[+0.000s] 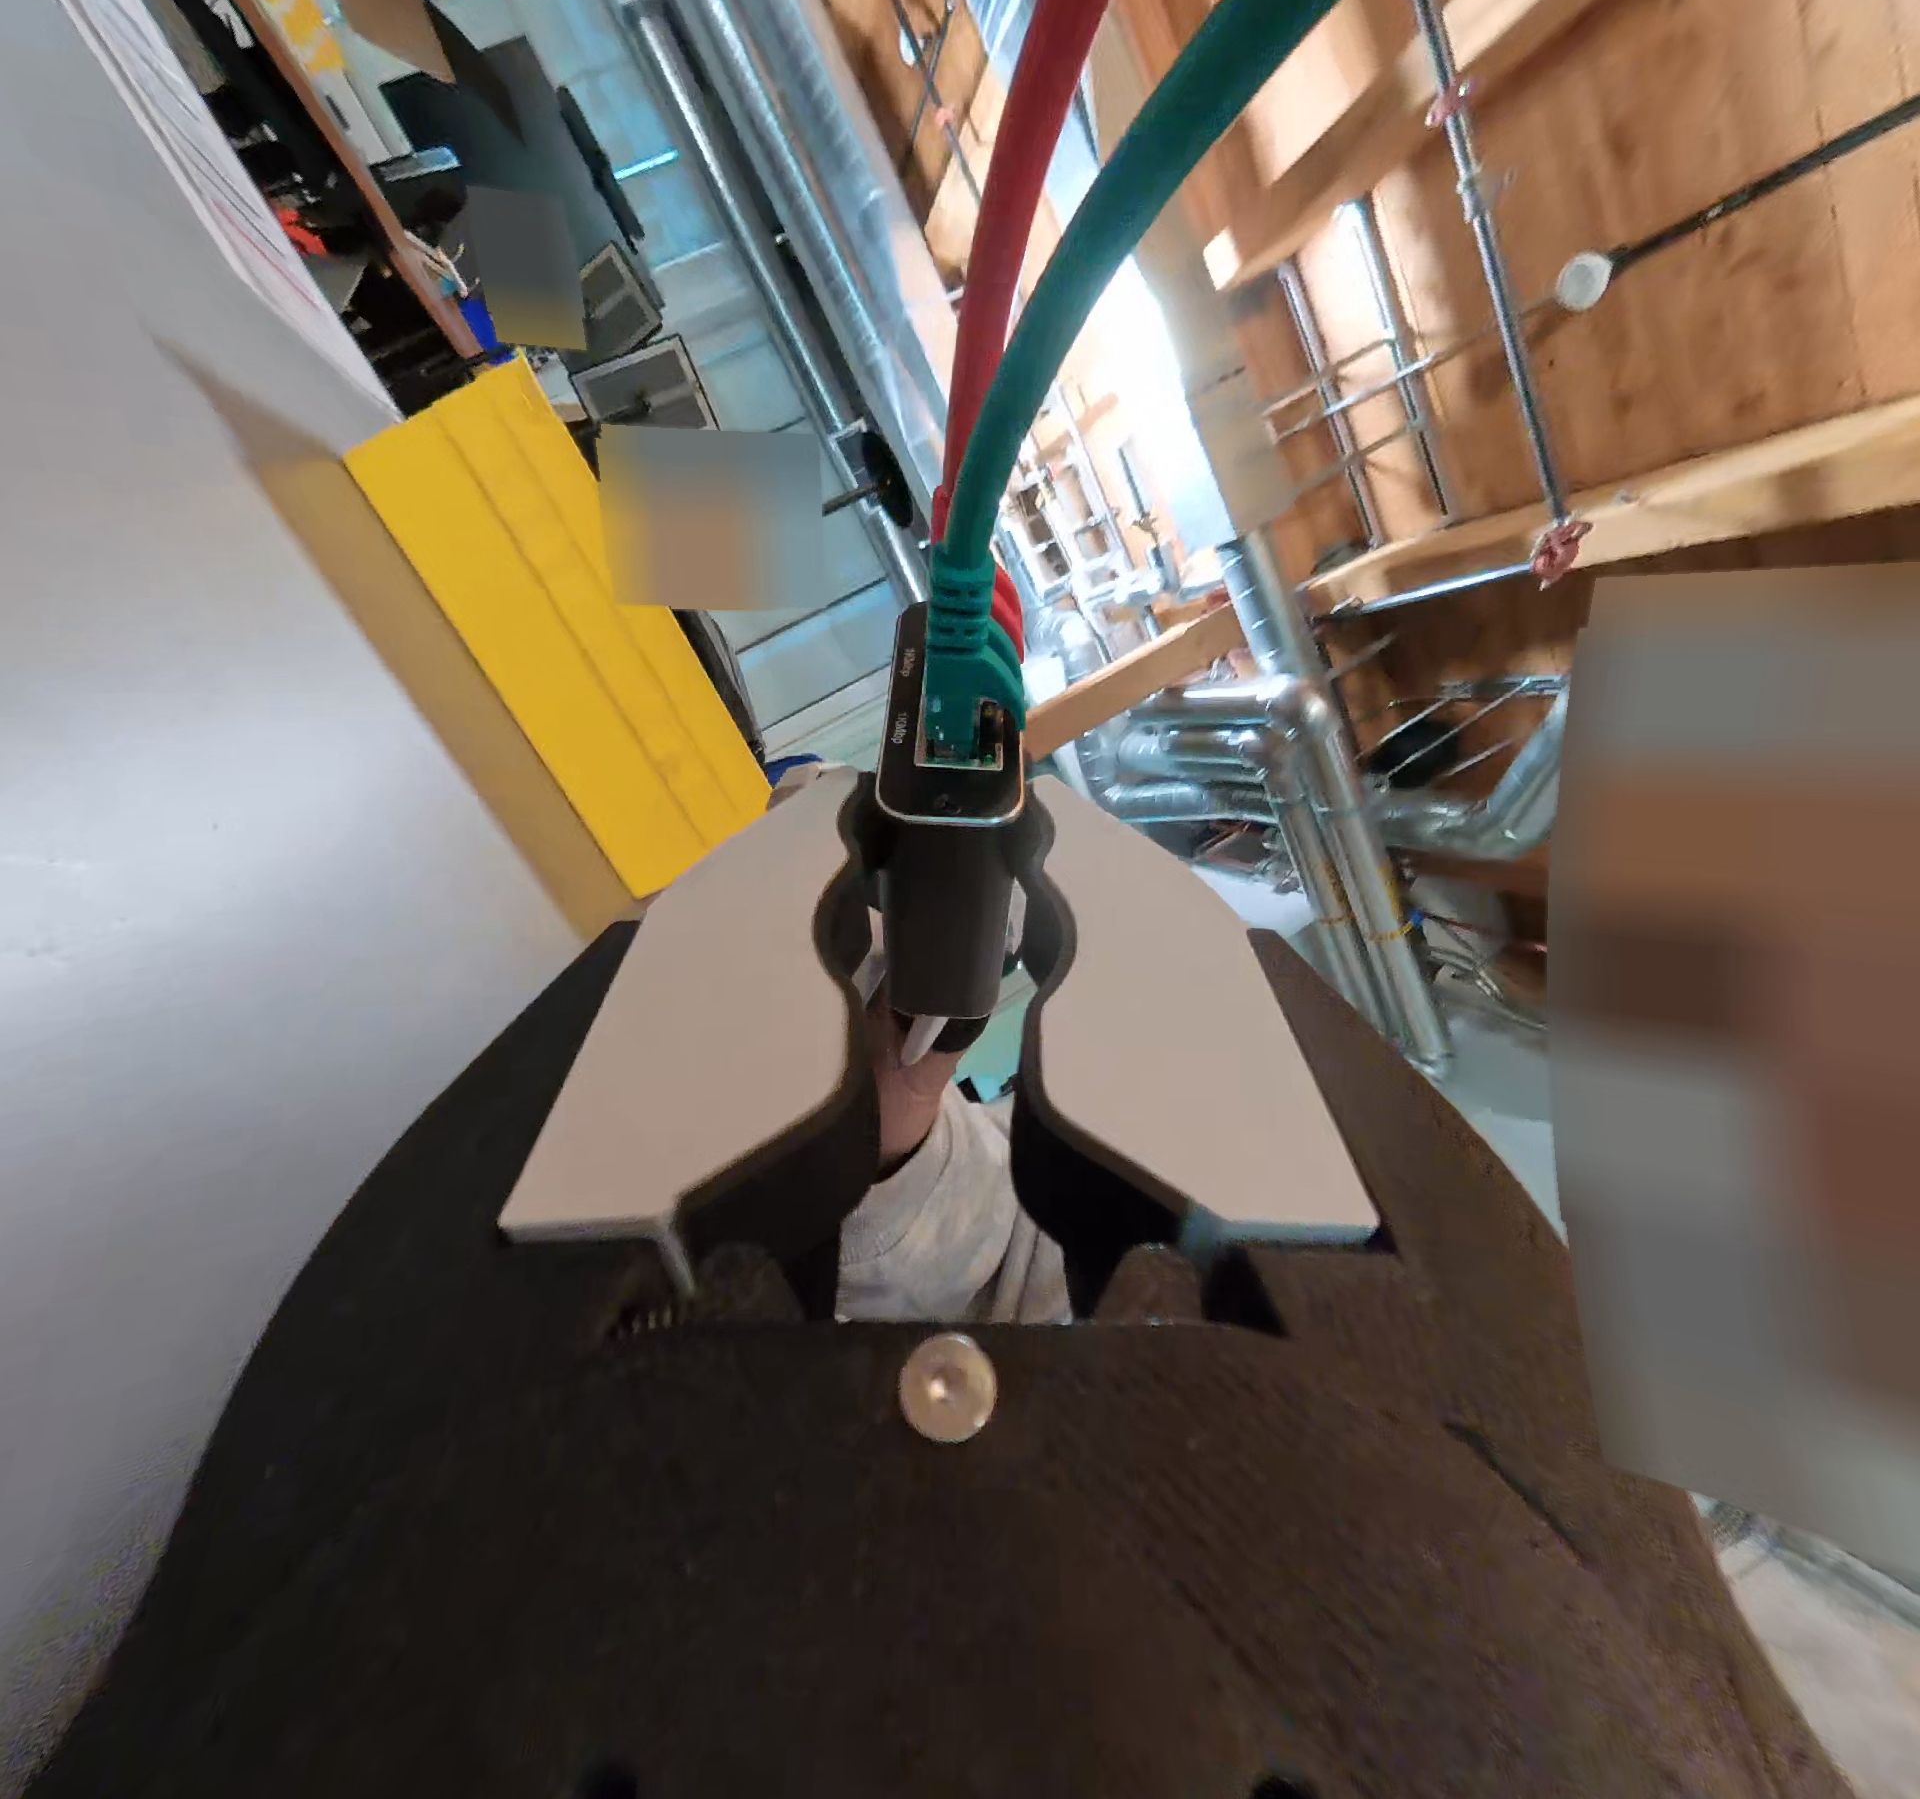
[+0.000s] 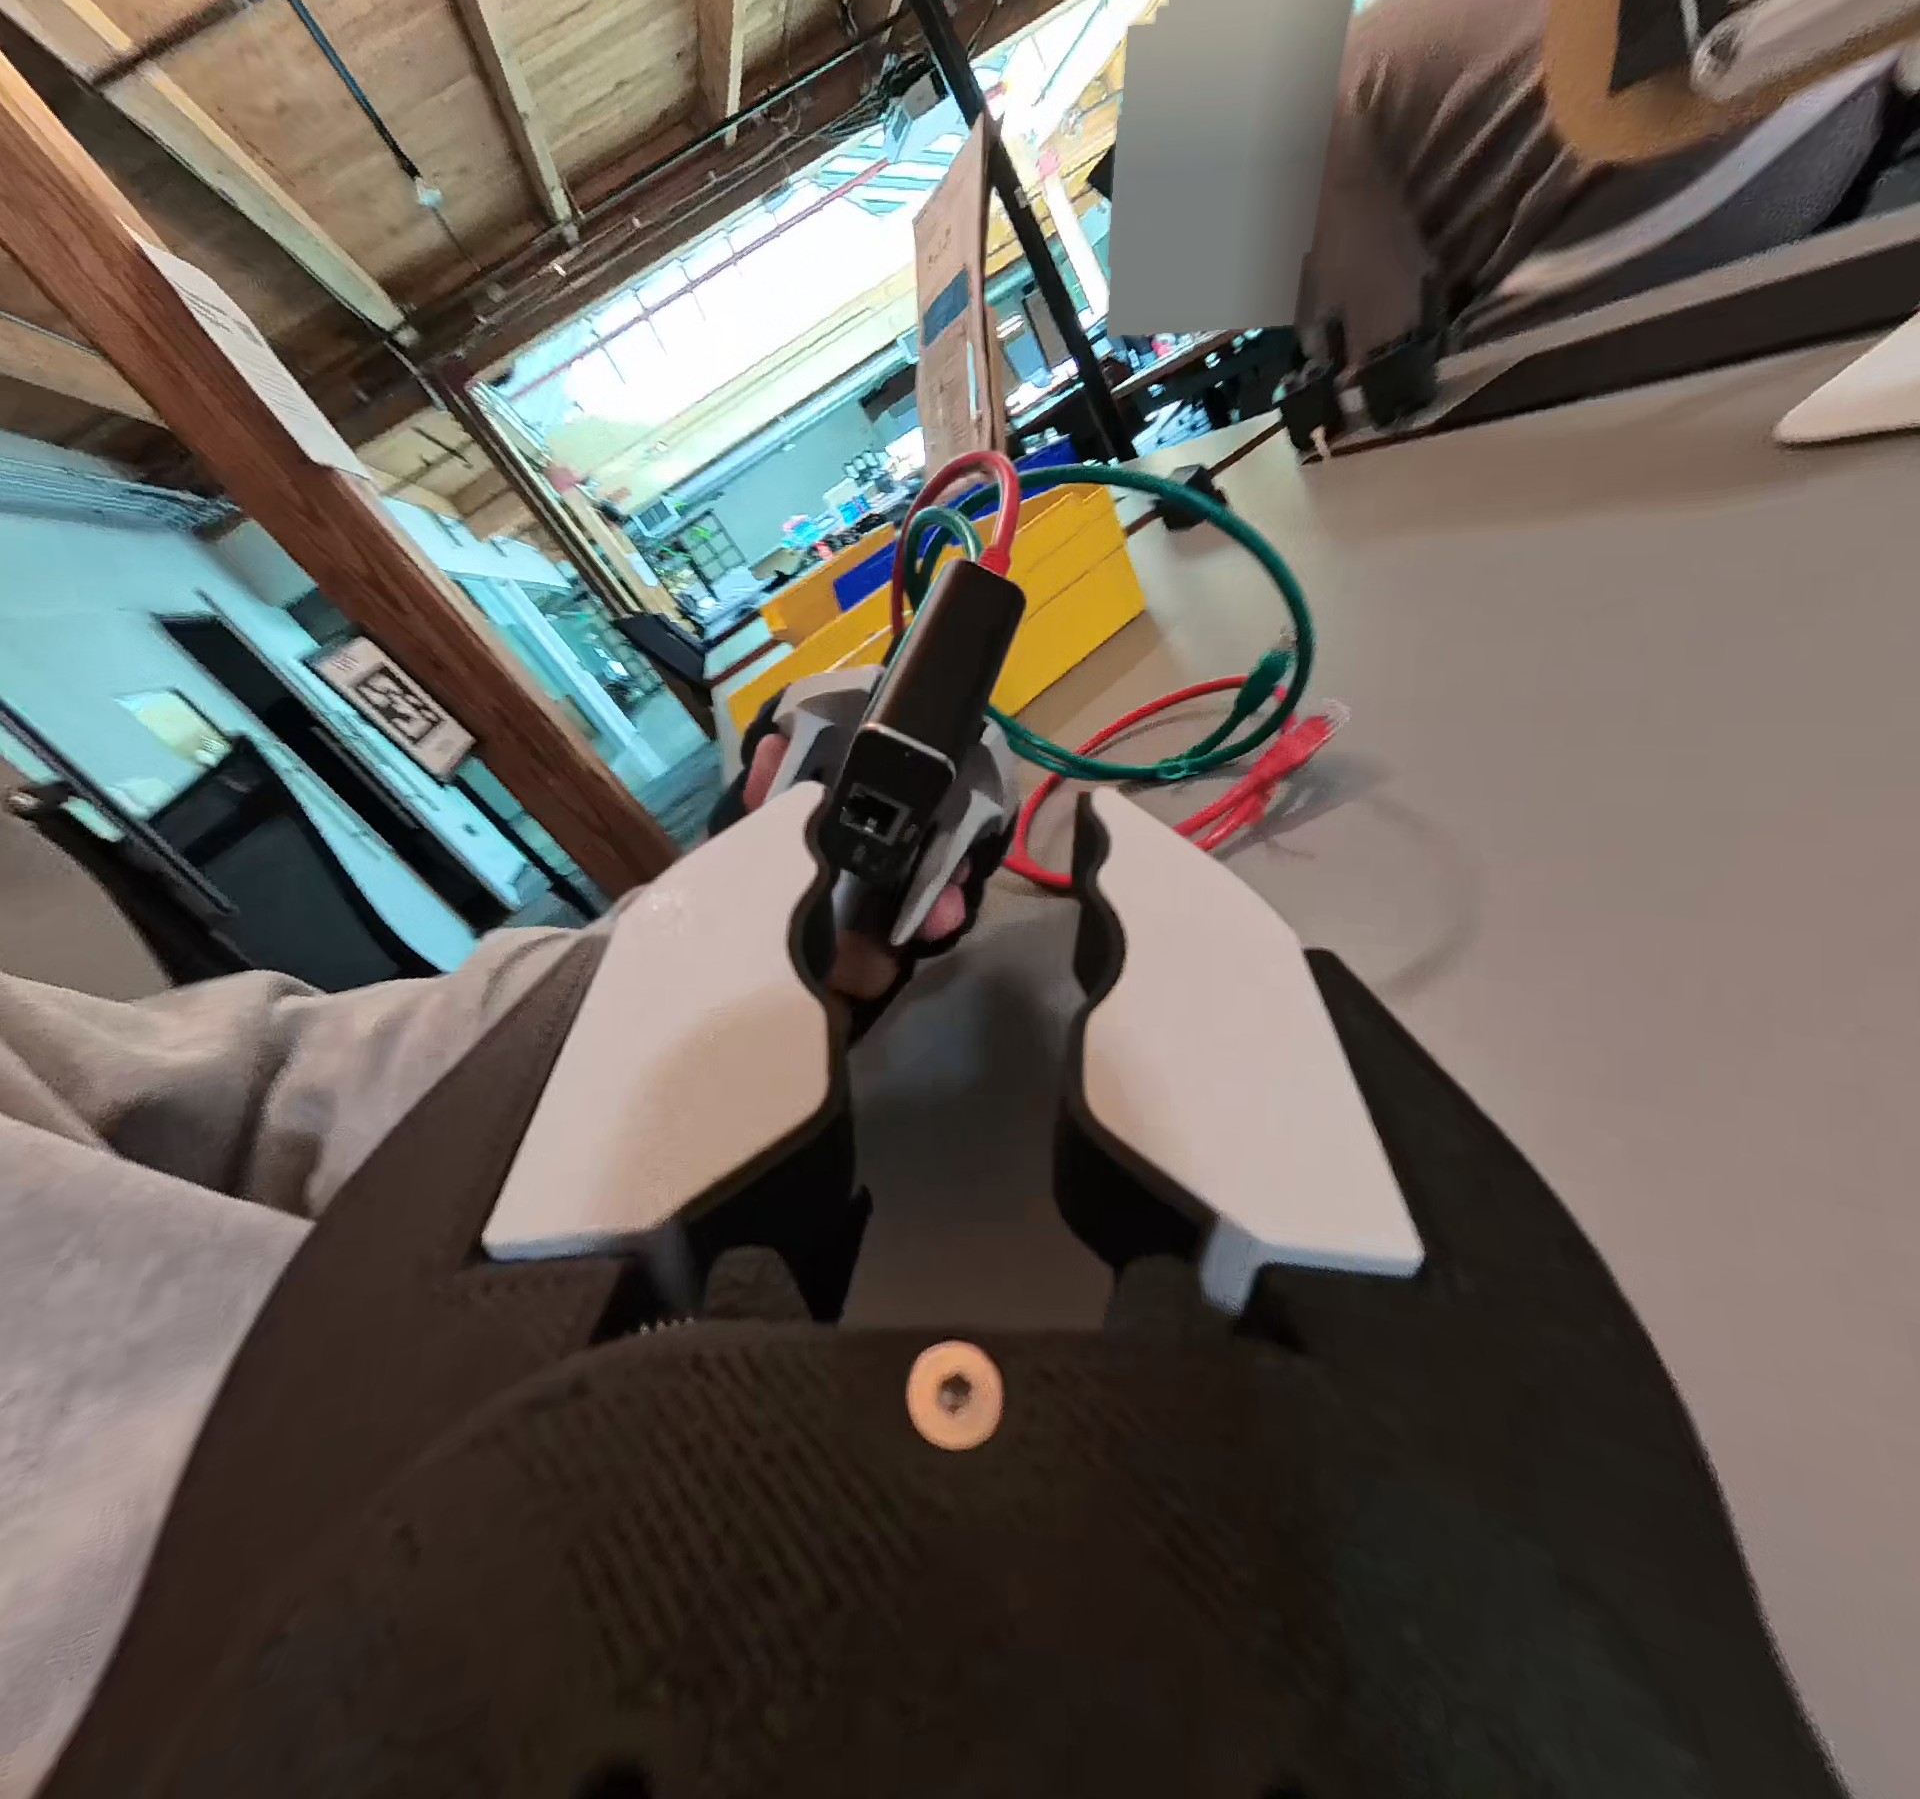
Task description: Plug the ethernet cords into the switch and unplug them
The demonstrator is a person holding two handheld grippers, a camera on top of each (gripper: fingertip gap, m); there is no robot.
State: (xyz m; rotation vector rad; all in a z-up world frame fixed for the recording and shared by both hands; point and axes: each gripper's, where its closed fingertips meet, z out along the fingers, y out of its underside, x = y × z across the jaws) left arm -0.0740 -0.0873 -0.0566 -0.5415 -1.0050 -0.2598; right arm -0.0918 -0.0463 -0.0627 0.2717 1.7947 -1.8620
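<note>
My left gripper (image 1: 948,814) is shut on a small black switch (image 1: 940,902) and holds it up in the air. A green cord (image 1: 1049,315) and a red cord (image 1: 1003,222) are plugged into its far side. In the right wrist view the switch (image 2: 935,669) points its end face at me, with one empty port showing. Both cords loop down onto the table, where the green cord's free plug (image 2: 1262,679) and the red cord's free plug (image 2: 1311,733) lie. My right gripper (image 2: 951,882) is open and empty, just in front of the switch's end.
The grey table (image 2: 1558,866) spreads to the right. Yellow bins (image 2: 1049,570) stand at its far edge, also in the left wrist view (image 1: 561,606). A wooden post (image 2: 312,461) rises at left. A person's light sleeve (image 2: 208,1074) is at lower left.
</note>
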